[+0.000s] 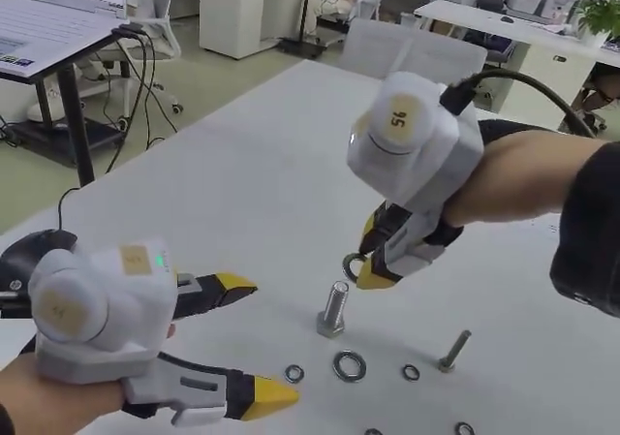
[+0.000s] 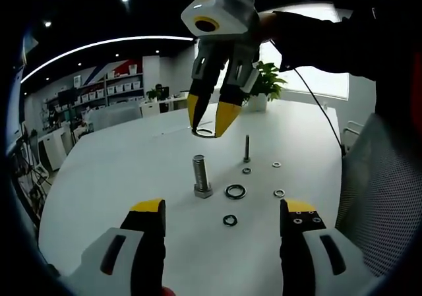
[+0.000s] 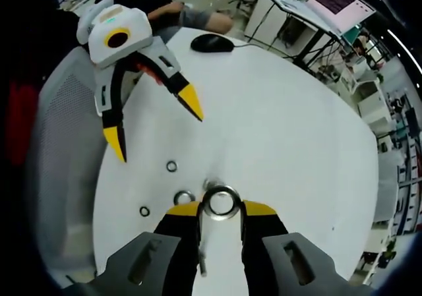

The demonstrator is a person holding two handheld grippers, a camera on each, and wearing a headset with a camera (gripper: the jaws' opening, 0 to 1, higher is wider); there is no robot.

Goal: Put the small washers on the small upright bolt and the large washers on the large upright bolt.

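Observation:
My right gripper (image 1: 363, 265) is shut on a large washer (image 1: 351, 264), which hangs just above and slightly right of the large upright bolt (image 1: 332, 311). In the right gripper view the washer (image 3: 221, 202) sits edge-held between the yellow tips. The small bolt (image 1: 452, 351) leans on the table to the right. One large washer (image 1: 350, 365) and small washers (image 1: 294, 373) (image 1: 412, 372) lie in front of the bolts. My left gripper (image 1: 257, 338) is open and empty at the near left. In the left gripper view, the large bolt (image 2: 201, 176) stands under the right gripper (image 2: 210, 121).
The white table (image 1: 242, 173) stretches far beyond the bolts. A black mouse (image 1: 39, 246) lies at its left edge. A desk with a laptop (image 1: 48, 18) stands at the far left, and a grey chair (image 1: 407, 52) at the table's far end.

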